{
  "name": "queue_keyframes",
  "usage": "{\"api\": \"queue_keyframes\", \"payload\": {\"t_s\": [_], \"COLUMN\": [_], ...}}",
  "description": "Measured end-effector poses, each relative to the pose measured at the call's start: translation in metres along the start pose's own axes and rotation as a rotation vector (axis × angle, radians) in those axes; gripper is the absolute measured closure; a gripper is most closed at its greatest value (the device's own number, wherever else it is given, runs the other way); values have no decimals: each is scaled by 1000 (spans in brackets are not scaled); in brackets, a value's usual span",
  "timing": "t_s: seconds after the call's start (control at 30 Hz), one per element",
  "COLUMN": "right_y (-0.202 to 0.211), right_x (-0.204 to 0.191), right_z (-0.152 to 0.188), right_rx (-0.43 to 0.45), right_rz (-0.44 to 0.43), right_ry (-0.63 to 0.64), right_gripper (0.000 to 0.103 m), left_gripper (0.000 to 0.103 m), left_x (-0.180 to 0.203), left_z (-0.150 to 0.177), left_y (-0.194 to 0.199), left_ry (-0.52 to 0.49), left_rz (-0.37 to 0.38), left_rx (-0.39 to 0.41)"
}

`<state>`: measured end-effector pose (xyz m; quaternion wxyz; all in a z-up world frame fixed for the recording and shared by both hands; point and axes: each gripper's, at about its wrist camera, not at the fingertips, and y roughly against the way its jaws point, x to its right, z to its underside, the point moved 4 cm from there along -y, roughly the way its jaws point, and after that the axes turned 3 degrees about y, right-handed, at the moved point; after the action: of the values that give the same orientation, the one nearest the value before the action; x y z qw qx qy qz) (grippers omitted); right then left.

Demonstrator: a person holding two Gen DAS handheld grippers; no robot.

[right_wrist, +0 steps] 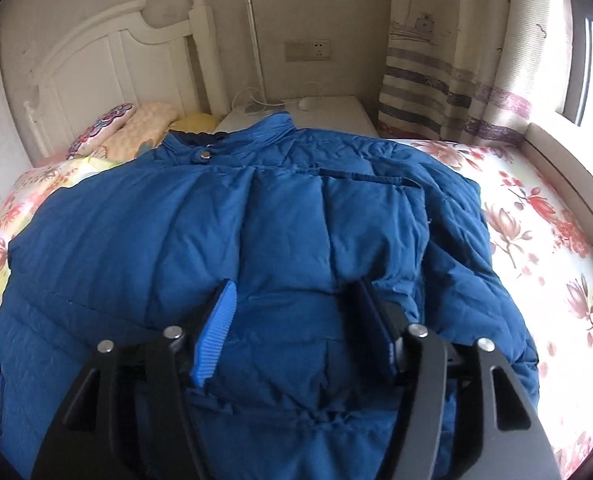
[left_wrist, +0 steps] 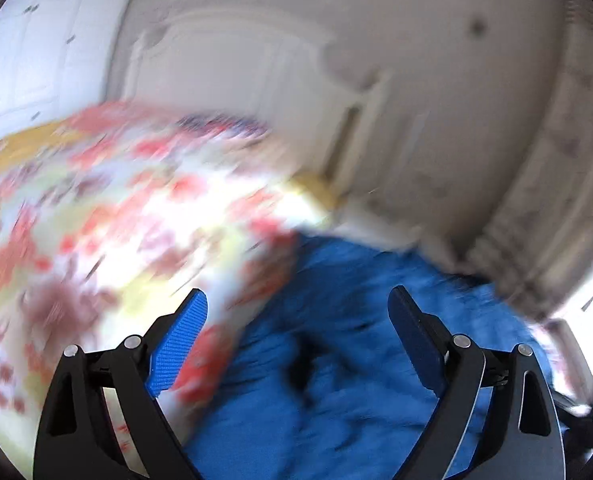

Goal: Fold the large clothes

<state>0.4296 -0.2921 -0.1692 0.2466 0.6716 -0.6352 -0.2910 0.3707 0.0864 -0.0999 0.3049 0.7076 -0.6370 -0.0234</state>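
A large blue puffer jacket (right_wrist: 224, 232) lies spread on a floral bed sheet (right_wrist: 536, 216), collar toward the headboard, one sleeve folded across its front. My right gripper (right_wrist: 292, 292) is open and hovers just above the jacket's lower front, holding nothing. The left wrist view is motion-blurred. There my left gripper (left_wrist: 298, 304) is open and empty above the edge of the blue jacket (left_wrist: 336, 360), where it meets the floral sheet (left_wrist: 96, 220).
A white headboard (right_wrist: 108, 64) and pillows (right_wrist: 136, 128) are at the bed's far end. A white nightstand (right_wrist: 328, 112) with a lamp stands beside it. A striped curtain (right_wrist: 456, 60) and a window ledge (right_wrist: 568, 168) run along the right.
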Motion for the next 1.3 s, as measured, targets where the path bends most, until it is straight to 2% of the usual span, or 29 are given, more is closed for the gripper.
{"api": "queue_keyframes", "payload": {"t_s": [0.03, 0.07, 0.13, 0.2, 0.3, 0.4, 0.5, 0.6, 0.63, 0.7, 0.73, 0.77, 0.83, 0.9, 0.97, 1.03, 1.07, 1.13, 1.17, 1.23, 1.3], "right_y": [0, 2, 4, 6, 5, 6, 5, 5, 5, 4, 4, 4, 3, 3, 3, 3, 3, 3, 3, 2, 2], "right_x": [0, 1, -1, 0, 3, 7, 7, 7, 7, 9, 10, 10, 10, 11, 12, 12, 12, 13, 12, 13, 14], "right_z": [0, 2, 1, 1, -1, -1, -2, -1, -1, -2, -2, -2, -2, -2, -1, -1, -1, -1, -1, -2, -2], "right_rx": [2, 5, 15, 26, 34, 41, 39, 39, 39, 38, 38, 38, 38, 37, 38, 38, 38, 39, 39, 38, 40], "right_rz": [-5, -9, -15, -31, -57, -80, -85, -89, -94, -107, -112, -118, -130, -134, -138, -137, -137, -140, -141, -144, -144], "right_ry": [1, 0, -6, -19, -37, -49, -53, -54, -59, -66, -68, -71, -72, -77, -80, -79, -78, -81, -80, -78, -81], "right_gripper": [40, 39, 39, 39, 38, 37, 37, 36, 36, 35, 35, 35, 35, 35, 35, 35, 35, 35, 35, 35, 35], "left_gripper": [15, 15, 15, 15, 13, 12, 12, 11, 11, 11, 9, 6, 5, 5, 5, 5, 5, 4, 4, 4, 6], "left_x": [13, 35, 67, 80, 76, 83, 98, 109, 107, 91, 76, 70, 71, 77, 79, 74, 67, 49, 46, 48, 56], "left_z": [-3, -4, 2, 16, 52, 57, 39, 19, 15, 11, 13, 16, 17, 10, -5, -19, -22, -11, -5, -3, -12], "left_y": [-1, -9, -36, -65, -117, -119, -110, -123, -132, -164, -184, -194, -197, -189, -178, -176, -186, -214, -221, -221, -199], "left_ry": [-31, -93, -184, -230, -311, -329, -303, -344, -340, -315, -272, -247, -271, -294, -254, -235, -218, -178, -176, -190, -204], "left_rz": [27, 60, 75, 40, -105, -141, -80, -78, -90, -194, -209, -189, -187, -171, -129, -160, -194, -238, -234, -229, -245], "left_rx": [-19, -68, -179, -259, -419, -402, -371, -343, -352, -396, -462, -503, -510, -487, -425, -373, -385, -495, -518, -500, -419]}}
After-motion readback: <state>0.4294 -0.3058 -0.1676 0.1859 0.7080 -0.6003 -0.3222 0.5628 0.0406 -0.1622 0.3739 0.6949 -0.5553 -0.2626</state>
